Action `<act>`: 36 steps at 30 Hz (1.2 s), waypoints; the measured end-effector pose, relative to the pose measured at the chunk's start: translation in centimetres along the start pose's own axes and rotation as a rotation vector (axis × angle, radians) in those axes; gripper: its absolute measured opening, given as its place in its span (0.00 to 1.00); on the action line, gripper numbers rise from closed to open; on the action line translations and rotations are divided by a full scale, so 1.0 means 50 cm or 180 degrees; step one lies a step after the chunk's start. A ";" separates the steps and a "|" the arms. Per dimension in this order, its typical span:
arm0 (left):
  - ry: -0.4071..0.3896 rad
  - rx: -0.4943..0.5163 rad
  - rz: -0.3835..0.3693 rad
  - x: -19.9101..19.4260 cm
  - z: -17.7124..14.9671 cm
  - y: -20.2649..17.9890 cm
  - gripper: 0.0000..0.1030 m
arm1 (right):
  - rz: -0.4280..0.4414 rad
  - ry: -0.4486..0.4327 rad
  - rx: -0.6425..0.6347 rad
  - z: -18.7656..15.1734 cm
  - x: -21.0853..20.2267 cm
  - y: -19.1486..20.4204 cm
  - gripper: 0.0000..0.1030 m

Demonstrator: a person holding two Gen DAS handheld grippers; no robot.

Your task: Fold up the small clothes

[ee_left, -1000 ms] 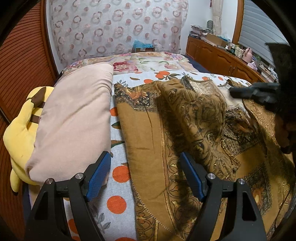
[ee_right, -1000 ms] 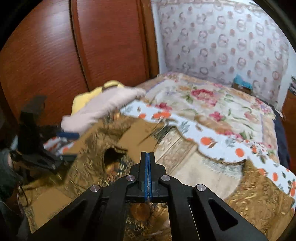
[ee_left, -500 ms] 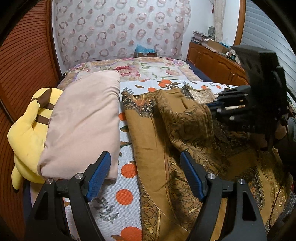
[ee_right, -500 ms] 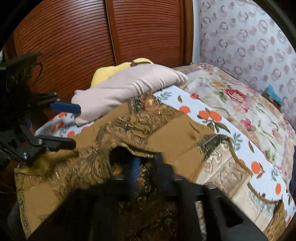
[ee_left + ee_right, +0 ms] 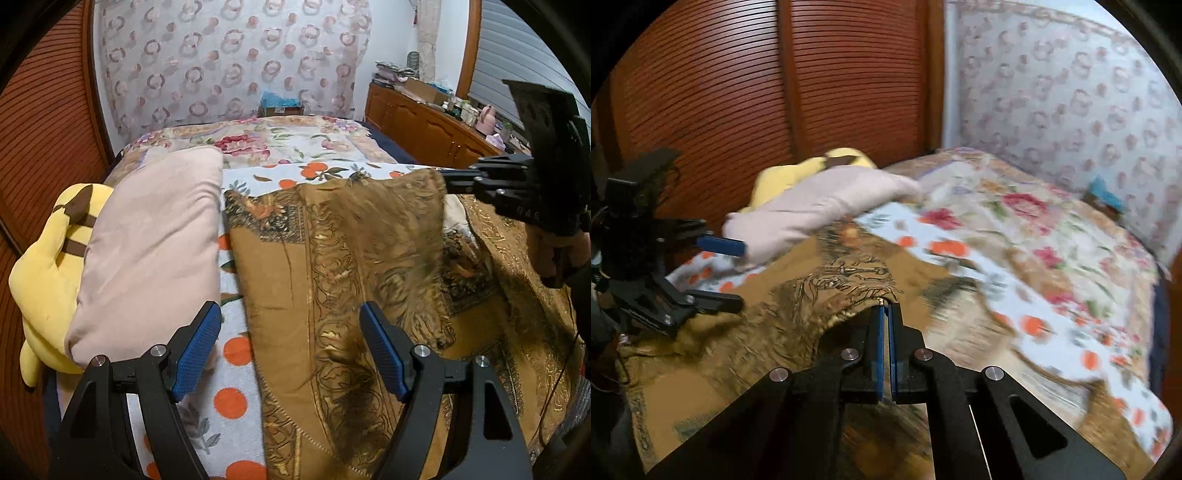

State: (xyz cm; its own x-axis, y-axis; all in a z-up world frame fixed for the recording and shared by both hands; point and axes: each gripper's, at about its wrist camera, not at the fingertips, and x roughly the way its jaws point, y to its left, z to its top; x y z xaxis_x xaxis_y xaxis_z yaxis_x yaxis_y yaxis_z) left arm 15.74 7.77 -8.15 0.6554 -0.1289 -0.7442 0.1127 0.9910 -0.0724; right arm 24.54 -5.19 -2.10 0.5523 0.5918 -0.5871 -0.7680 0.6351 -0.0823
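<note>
A brown patterned cloth (image 5: 332, 277) (image 5: 775, 325) lies spread over the bed. My right gripper (image 5: 886, 306) (image 5: 447, 177) is shut on a folded edge of it and holds that edge up off the bed, so a flap hangs from the tips. My left gripper (image 5: 289, 310) (image 5: 740, 275) stands open above the cloth's left edge, with nothing between its blue pads (image 5: 195, 350). A hand (image 5: 554, 254) grips the right tool.
A pink pillow (image 5: 155, 240) and a yellow plush toy (image 5: 48, 266) lie along the bed's left side, against slatted wooden doors (image 5: 720, 92). A floral bedspread (image 5: 280, 144) covers the far half. A cluttered wooden sideboard (image 5: 424, 122) runs along the right wall.
The right gripper dipped into the cloth's folds and has come back up with an edge pinched, raising a flap. The left gripper kept its place, open.
</note>
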 end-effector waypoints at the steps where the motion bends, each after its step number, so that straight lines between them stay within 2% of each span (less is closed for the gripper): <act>1: 0.0006 0.0015 -0.0004 0.004 0.002 -0.002 0.76 | -0.0096 0.0026 0.0018 -0.010 -0.012 -0.008 0.02; 3: 0.0038 0.0037 0.0008 0.012 0.005 -0.007 0.76 | -0.0229 0.0095 0.0015 -0.024 -0.025 -0.014 0.02; 5: 0.0052 0.0047 -0.0005 0.018 0.008 -0.009 0.76 | -0.0396 0.0166 0.0060 -0.037 -0.034 -0.020 0.12; 7: 0.0069 0.0047 -0.0012 0.023 0.010 -0.012 0.76 | -0.0511 0.0163 0.0215 -0.058 -0.056 -0.035 0.36; 10: 0.0105 0.0122 0.0030 0.033 0.009 -0.021 0.76 | -0.0578 0.0133 0.0415 -0.092 -0.093 -0.051 0.51; 14: 0.0226 0.0174 0.0173 0.061 -0.002 -0.010 0.76 | -0.0683 0.0085 0.0769 -0.154 -0.167 -0.073 0.51; 17: 0.0214 0.0065 0.0145 0.065 0.000 0.007 0.76 | -0.0819 0.0077 0.0935 -0.202 -0.219 -0.072 0.51; 20: 0.0190 0.0124 0.0206 0.064 0.006 0.006 0.75 | -0.1000 0.0149 0.1125 -0.262 -0.256 -0.084 0.51; 21: 0.0197 0.0148 0.0160 0.066 0.008 0.004 0.70 | -0.1044 0.0178 0.1203 -0.280 -0.269 -0.090 0.51; 22: 0.0215 0.0164 0.0096 0.070 0.010 0.007 0.58 | -0.1107 0.0203 0.1291 -0.307 -0.284 -0.098 0.51; 23: 0.0231 0.0164 0.0042 0.072 0.013 0.009 0.55 | -0.1163 0.0219 0.1351 -0.323 -0.298 -0.099 0.51; 24: 0.0209 0.0163 0.0004 0.074 0.016 0.012 0.39 | -0.1238 0.0238 0.1436 -0.343 -0.313 -0.103 0.51; 25: 0.0210 0.0165 0.0014 0.076 0.022 0.015 0.19 | -0.1296 0.0247 0.1502 -0.361 -0.324 -0.108 0.51; 26: 0.0211 0.0162 0.0048 0.074 0.026 0.016 0.08 | -0.1357 0.0254 0.1558 -0.370 -0.335 -0.115 0.51; 27: 0.0182 0.0151 0.0055 0.068 0.031 0.020 0.04 | -0.1406 0.0247 0.1621 -0.380 -0.348 -0.121 0.51; 29: 0.0032 0.0083 0.0198 0.047 0.041 0.034 0.04 | -0.1465 0.0219 0.1730 -0.404 -0.370 -0.122 0.51; 32: 0.0026 -0.0013 0.0217 0.041 0.043 0.053 0.04 | -0.1534 0.0198 0.1799 -0.431 -0.399 -0.118 0.51; 36: -0.0030 0.0050 0.0278 0.030 0.046 0.043 0.07 | -0.1607 0.0175 0.1856 -0.453 -0.423 -0.116 0.51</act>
State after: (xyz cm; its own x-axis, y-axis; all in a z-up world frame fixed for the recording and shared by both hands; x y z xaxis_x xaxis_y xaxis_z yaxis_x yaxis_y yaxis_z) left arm 18.67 9.61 -7.87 0.6703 -0.0426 -0.7409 0.0665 0.9978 0.0028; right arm 9.97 -32.64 -7.42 0.7616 0.1451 -0.6316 -0.1240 0.9892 0.0777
